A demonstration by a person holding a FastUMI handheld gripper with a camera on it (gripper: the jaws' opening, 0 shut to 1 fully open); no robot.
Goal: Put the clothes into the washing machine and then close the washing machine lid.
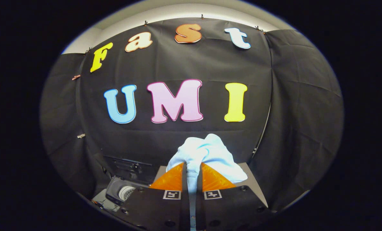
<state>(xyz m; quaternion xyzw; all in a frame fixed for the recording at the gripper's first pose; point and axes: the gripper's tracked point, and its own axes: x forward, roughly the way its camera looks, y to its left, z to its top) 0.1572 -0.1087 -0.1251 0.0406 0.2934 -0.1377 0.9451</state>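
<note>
In the gripper view my gripper [192, 175] has its fingers clamped narrow on the pale blue cloth [207, 154], which bunches just ahead. The washing machine [123, 192] sits low, off to the left. Loose folds could snag its rim, I judge.

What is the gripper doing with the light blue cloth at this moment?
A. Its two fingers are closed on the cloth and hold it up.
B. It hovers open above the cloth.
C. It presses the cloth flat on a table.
A: the gripper has both fingers pinched on the light blue cloth, which bunches up just ahead of them, lifted before the booth's wall.
</note>
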